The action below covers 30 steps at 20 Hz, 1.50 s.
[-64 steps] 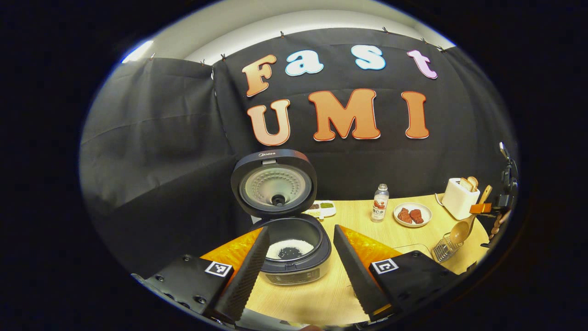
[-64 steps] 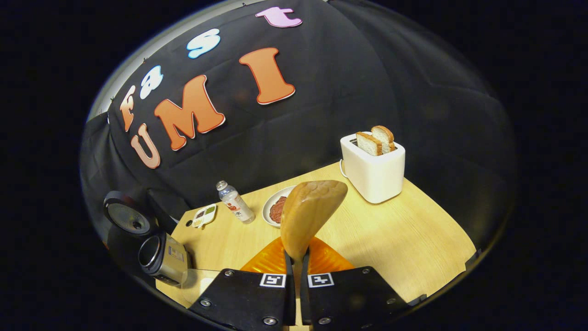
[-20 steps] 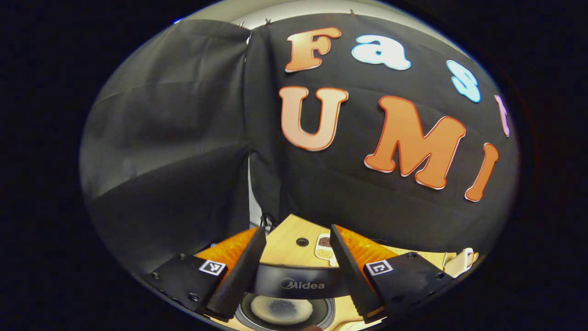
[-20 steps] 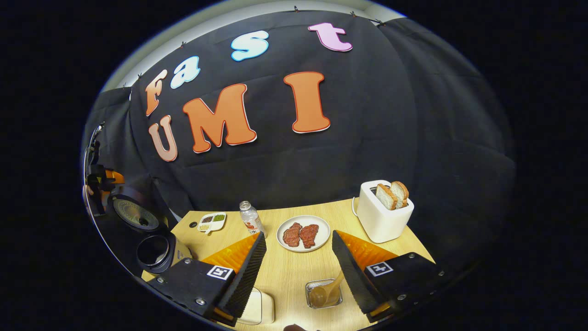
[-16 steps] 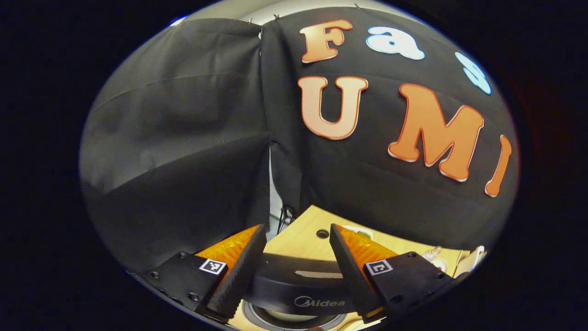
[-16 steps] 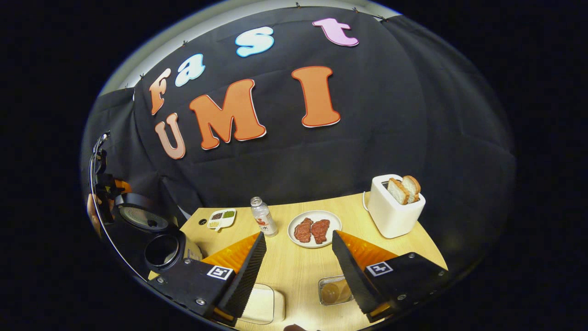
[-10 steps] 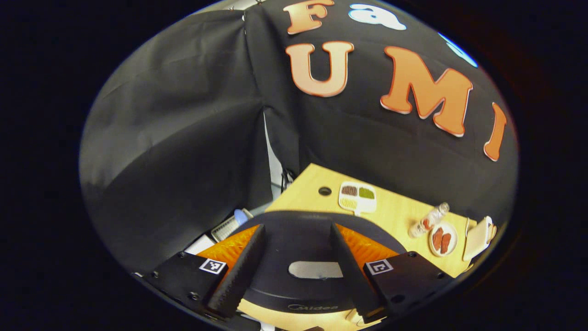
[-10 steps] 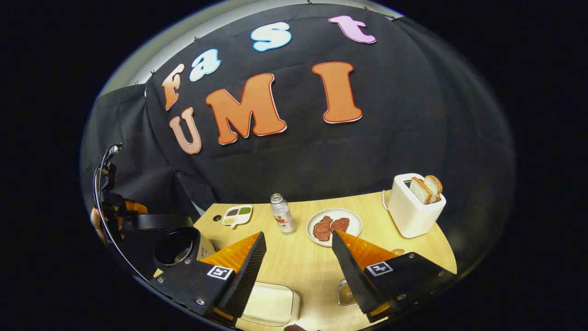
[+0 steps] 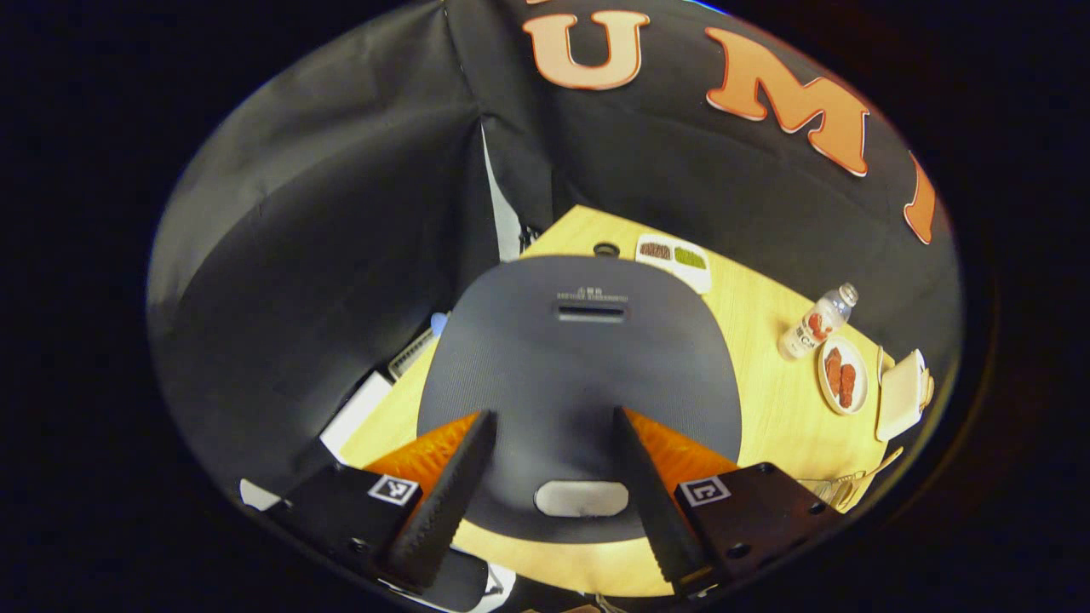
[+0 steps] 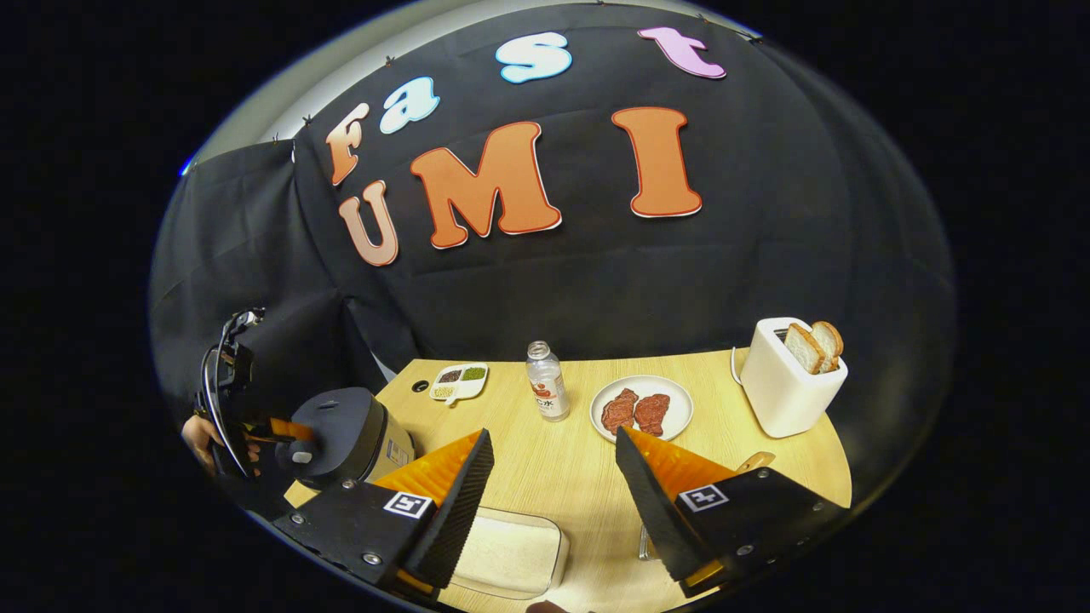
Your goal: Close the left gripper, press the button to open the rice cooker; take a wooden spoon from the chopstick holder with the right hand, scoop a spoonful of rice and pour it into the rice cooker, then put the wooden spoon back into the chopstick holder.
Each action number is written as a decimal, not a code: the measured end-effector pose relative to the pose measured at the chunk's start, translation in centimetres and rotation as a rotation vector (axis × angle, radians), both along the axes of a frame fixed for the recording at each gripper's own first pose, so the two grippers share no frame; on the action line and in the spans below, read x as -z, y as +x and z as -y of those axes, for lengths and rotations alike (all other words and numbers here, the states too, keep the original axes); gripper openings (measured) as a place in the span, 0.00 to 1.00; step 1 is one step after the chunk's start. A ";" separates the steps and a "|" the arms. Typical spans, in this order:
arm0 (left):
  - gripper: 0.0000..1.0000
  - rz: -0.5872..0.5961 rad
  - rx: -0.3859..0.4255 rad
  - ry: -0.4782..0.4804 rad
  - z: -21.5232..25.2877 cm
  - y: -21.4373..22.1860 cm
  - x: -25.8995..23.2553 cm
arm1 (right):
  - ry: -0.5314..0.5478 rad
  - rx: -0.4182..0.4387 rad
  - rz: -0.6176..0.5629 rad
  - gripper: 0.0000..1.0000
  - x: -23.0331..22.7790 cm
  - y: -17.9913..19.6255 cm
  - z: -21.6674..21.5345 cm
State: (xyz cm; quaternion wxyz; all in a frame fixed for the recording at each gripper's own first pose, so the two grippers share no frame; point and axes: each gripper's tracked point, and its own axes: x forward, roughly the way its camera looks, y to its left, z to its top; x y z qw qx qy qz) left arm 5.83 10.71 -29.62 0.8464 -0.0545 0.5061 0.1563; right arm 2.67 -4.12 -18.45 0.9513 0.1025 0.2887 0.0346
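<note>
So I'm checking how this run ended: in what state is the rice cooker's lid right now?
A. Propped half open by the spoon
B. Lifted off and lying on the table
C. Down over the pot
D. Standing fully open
C: in the left gripper view the rice cooker's lid lies flat over the pot beneath the open left gripper, and in the right gripper view the cooker also stands with its lid down.

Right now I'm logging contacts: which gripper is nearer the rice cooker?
Left. The left gripper is open right over the rice cooker lid, fingers straddling its button. The right gripper is open off to the side, over the table.
</note>
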 end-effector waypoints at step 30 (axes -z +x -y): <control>1.00 0.870 0.249 0.051 9.5 -2.4 -24.5 | -0.176 -0.027 0.432 0.93 -14.4 0.5 -3.9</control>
